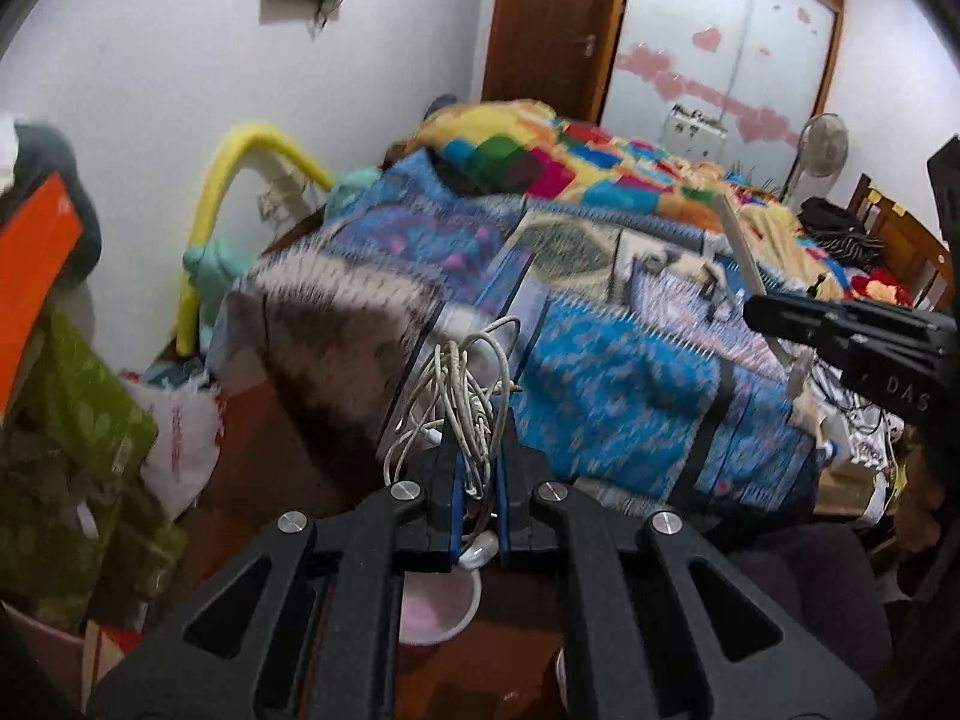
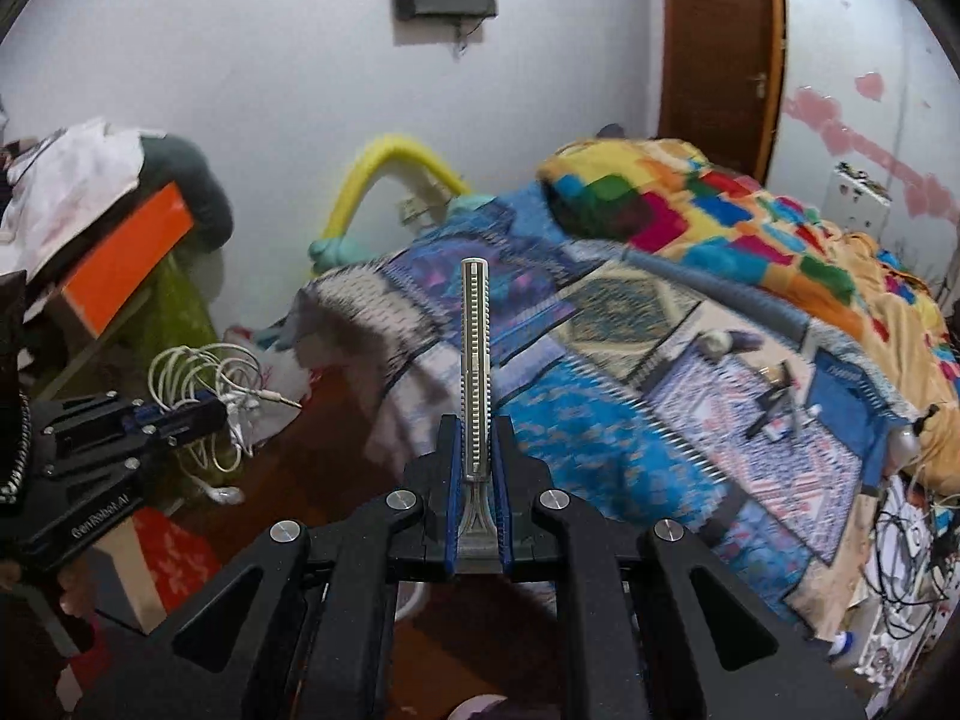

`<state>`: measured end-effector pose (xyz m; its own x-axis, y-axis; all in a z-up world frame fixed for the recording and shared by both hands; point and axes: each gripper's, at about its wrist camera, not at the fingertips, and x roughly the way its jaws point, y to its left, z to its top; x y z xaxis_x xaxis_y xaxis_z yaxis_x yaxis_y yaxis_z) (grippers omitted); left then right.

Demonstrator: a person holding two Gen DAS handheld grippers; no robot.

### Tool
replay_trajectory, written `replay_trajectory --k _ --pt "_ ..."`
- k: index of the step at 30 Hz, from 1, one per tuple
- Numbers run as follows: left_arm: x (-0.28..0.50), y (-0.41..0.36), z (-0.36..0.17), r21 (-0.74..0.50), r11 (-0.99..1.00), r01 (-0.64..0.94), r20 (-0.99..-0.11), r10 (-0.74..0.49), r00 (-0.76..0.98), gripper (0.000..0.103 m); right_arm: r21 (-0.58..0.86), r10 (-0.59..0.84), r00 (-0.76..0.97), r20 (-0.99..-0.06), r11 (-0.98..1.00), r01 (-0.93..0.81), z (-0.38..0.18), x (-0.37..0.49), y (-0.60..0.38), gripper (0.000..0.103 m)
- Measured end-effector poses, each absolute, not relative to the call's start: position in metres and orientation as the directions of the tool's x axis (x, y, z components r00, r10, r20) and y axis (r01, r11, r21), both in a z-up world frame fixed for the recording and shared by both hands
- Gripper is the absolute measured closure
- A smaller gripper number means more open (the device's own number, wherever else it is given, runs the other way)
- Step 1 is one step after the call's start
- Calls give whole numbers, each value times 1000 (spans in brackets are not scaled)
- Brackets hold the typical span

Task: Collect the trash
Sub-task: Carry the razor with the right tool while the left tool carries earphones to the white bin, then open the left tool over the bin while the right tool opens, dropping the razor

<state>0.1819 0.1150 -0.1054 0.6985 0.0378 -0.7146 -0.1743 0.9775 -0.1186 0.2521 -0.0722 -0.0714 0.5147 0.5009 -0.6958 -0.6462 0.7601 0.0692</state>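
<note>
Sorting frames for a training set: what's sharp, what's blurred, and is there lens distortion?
Left wrist view: left gripper and its white cable bundle are sharp; the bedspread smears with motion blur. Right wrist view: right gripper and its slotted metal strip are crisp, the bed blurred. Both: fisheye bending, dark corners.

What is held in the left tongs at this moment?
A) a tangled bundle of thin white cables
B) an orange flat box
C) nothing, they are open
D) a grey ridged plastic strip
A: the left tongs are shut on the tangled bundle of thin white cables, which loops out above the blue pads; the right wrist view shows the same.
</note>
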Motion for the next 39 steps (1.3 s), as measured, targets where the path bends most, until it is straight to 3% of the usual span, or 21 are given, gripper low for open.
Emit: replay_trajectory --k 15,26,28,31,39 --pt "177 155 -238 -185 940 -286 -885 -33 464 96 92 458 298 -837 656 -749 -162 233 10 94" --pt "200 169 -333 -227 888 -401 -954 -118 277 95 130 386 166 -907 633 -763 -226 240 40 94" --pt "203 174 -343 -236 874 -424 -956 -131 262 95 135 376 149 -915 632 -763 -235 243 44 94" --pt "207 183 -358 -254 842 -475 -960 -160 230 78 152 368 124 -922 634 -759 -245 247 49 94" --pt "195 194 -351 -235 835 -497 -962 -129 239 78 181 344 61 -937 627 -757 -267 255 65 94"
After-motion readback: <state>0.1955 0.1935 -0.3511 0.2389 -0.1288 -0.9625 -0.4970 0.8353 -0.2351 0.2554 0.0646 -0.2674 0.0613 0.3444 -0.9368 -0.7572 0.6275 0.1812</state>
